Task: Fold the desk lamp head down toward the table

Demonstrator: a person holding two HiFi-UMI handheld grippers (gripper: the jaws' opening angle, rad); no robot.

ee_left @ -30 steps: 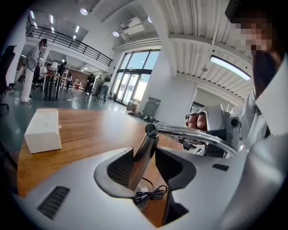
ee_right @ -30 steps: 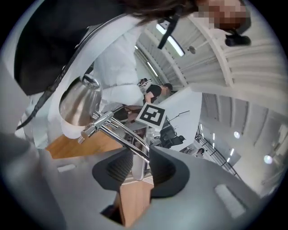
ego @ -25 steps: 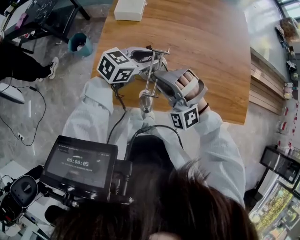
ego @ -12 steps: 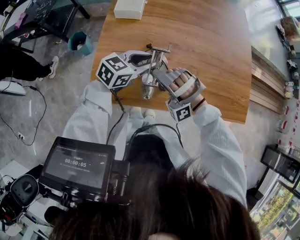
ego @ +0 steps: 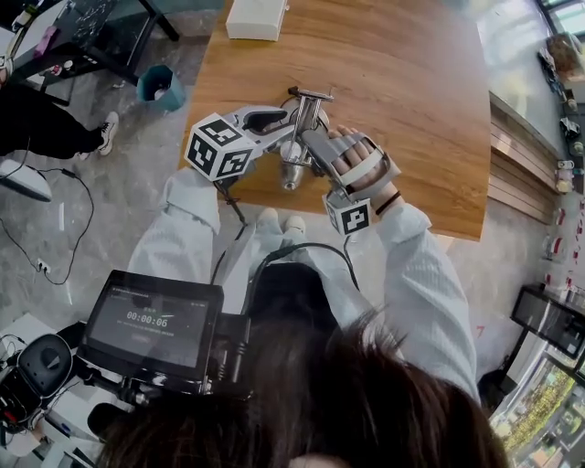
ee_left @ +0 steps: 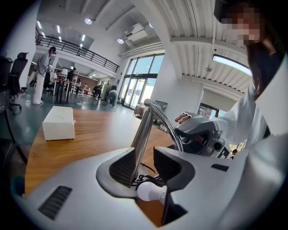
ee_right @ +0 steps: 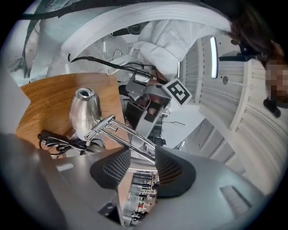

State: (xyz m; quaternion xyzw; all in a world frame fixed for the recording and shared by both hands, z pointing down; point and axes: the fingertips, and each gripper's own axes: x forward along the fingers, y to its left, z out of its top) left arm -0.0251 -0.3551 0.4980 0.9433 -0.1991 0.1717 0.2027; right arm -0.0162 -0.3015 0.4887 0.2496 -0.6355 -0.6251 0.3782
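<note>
A chrome desk lamp stands near the front edge of the wooden table. Its arm is folded low, and its head points toward the table edge. My left gripper comes in from the left with the arm between its jaws. The arm lies against the left pad, with a gap to the right pad. The white bulb shows below. My right gripper comes from the right and its jaws are opening. The thin chrome rods run between them, and the shiny head lies beyond.
The lamp's black cable lies coiled on the table by the head. A white box sits at the table's far edge. On the floor at the left are a teal bin and cables. A recorder screen hangs below my arms.
Both grippers and the lamp shifted slightly away from me, in from the table edge. The lamp head came in from over the edge. The right gripper rolled.
</note>
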